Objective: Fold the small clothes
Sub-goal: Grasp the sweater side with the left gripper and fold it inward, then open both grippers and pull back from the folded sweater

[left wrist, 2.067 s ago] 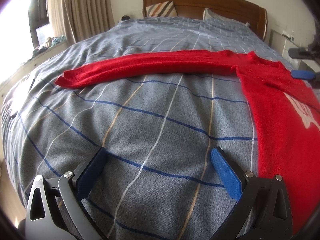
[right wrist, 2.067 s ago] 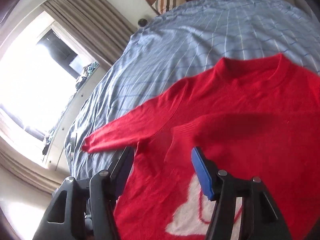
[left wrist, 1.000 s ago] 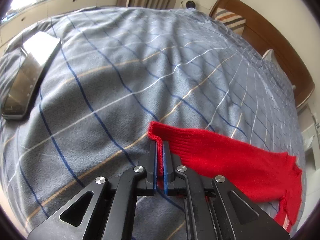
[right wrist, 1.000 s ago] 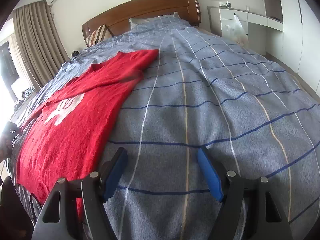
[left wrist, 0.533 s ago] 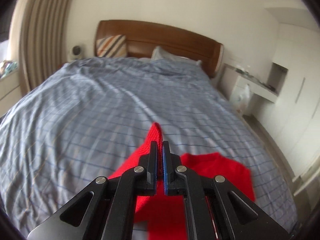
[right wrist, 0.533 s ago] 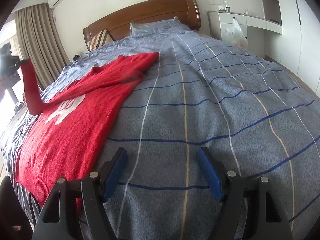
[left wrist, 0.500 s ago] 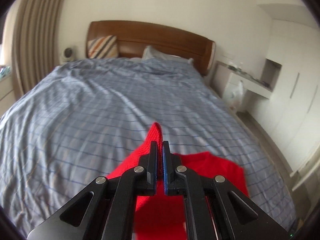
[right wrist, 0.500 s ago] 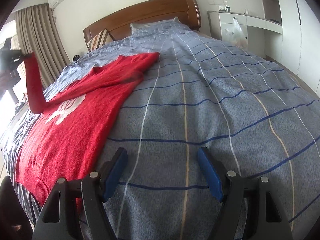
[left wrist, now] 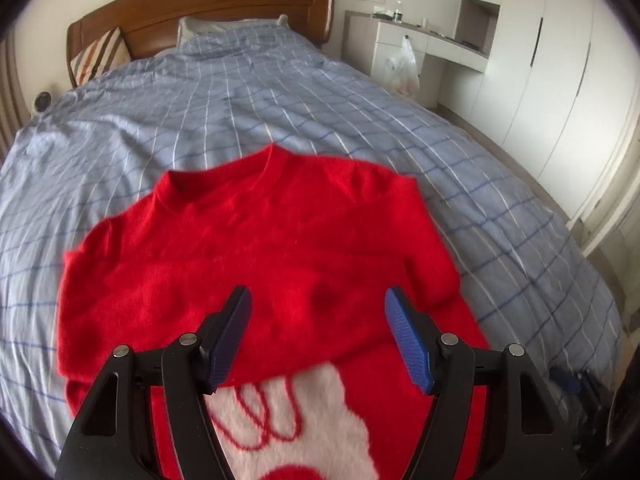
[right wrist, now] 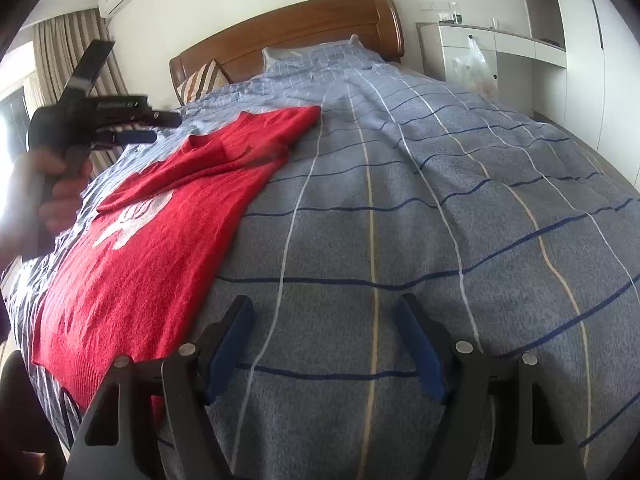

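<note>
A red sweater (left wrist: 256,240) with a white motif (left wrist: 288,420) lies flat on the bed, collar toward the headboard, with a sleeve (left wrist: 224,300) folded across its chest. My left gripper (left wrist: 318,336) is open and empty above the sweater's chest. In the right wrist view the sweater (right wrist: 160,232) lies at the left, and the left gripper (right wrist: 160,128) hovers above it in a hand. My right gripper (right wrist: 326,344) is open and empty, low over bare bedspread to the right of the sweater.
The bed has a blue-grey checked bedspread (right wrist: 440,200), a wooden headboard (left wrist: 192,12), a pillow (left wrist: 224,28) and a striped cushion (left wrist: 100,56). White cabinets and a desk (left wrist: 440,44) with a hanging plastic bag (left wrist: 404,68) stand to the right.
My left gripper carried the sleeve cuff up and over the sweater, then opened and let it go; the sleeve now lies across the chest. The right gripper has stayed in place, open.
</note>
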Demonstrator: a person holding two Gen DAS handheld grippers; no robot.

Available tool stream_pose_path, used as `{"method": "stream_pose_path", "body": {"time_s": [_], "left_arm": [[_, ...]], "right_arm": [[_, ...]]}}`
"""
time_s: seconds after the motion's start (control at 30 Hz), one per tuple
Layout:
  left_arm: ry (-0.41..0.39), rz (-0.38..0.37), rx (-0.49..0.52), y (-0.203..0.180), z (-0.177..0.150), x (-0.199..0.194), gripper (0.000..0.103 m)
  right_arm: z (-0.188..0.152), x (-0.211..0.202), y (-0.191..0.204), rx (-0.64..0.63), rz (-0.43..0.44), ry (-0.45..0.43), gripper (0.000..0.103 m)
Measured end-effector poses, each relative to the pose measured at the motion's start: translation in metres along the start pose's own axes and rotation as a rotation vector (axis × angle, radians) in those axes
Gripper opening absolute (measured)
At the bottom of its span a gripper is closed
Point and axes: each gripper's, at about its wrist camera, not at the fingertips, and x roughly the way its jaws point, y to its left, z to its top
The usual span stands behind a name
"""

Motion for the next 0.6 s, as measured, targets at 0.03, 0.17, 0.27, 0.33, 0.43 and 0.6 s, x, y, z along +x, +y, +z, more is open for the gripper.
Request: {"method": "stream_pose_path", "body": {"time_s": [0.03, 0.17, 0.27, 0.33, 0.43, 0.6], "left_arm": [[0.007, -0.009, -0.008, 0.007, -0.015, -0.009, 0.072], [-0.032, 0.03, -0.062, 0.048, -0.074, -0.058, 0.084], [-0.048, 0.109, -0.133, 0.085, -0.117, -0.095, 0.086], [-0.043, 0.159, -0.187, 0.107, -0.144, -0.116, 0.086], [-0.018, 0.161, -0.268, 0.128, -0.177, -0.14, 0.086], [0.045, 0.05, -0.301, 0.117, -0.213, -0.146, 0.083]], "right_arm": [[0.0, 0.001, 0.002, -0.009, -0.003, 0.0, 0.077], [-0.001, 0.004, 0.01, -0.049, -0.026, 0.0, 0.083], [-0.002, 0.004, 0.011, -0.056, -0.031, 0.0, 0.083], [0.001, 0.001, 0.012, -0.067, -0.034, 0.016, 0.083], [0.01, -0.025, 0.023, -0.144, 0.02, 0.021, 0.081], [-0.001, -0.068, 0.063, -0.281, 0.265, 0.181, 0.081]]}}
